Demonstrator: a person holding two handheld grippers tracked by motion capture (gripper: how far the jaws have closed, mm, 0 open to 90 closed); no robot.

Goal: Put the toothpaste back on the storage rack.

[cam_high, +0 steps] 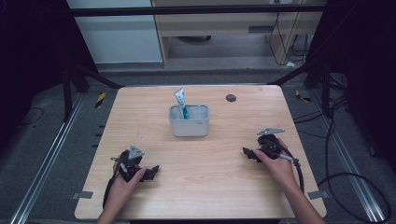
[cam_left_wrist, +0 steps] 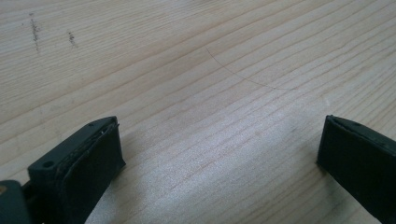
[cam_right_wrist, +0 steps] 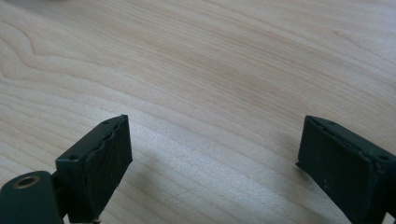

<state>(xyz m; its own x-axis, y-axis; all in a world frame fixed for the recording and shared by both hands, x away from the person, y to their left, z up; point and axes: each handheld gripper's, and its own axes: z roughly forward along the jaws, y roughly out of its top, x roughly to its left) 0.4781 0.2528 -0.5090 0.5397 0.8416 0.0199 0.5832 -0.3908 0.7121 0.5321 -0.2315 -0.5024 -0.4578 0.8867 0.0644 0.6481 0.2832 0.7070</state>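
A light wooden table [cam_high: 205, 186] stood in the high view, its grain plain and its surface mostly bare. Near the middle of the far half sat a small grey holder [cam_high: 189, 121], rectangular, open at the top and divided into compartments. A white and teal tube [cam_high: 181, 103] stood in its left compartment, leaning a little to the left, with its upper end rising well above the rim. The right compartment's contents could not be made out. A small dark round mark [cam_high: 230, 98] lay on the table behind and to the right of the holder, apart from it.

The left gripper [cam_high: 150, 172] rested low on the near left of the table, held by the person's left hand [cam_high: 122, 183], and pointed toward the table's centre. In the left gripper view its jaws were spread wide with bare wood between them and nothing held; a thin curved scratch [cam_left_wrist: 243, 77] crossed the wood ahead.

The right gripper [cam_high: 248, 154] lay on the near right, held by the right hand [cam_high: 275, 164], and pointed inward. In the right gripper view its jaws were likewise spread wide over bare wood and gripped nothing.

Both grippers were well apart from the holder and from one another.
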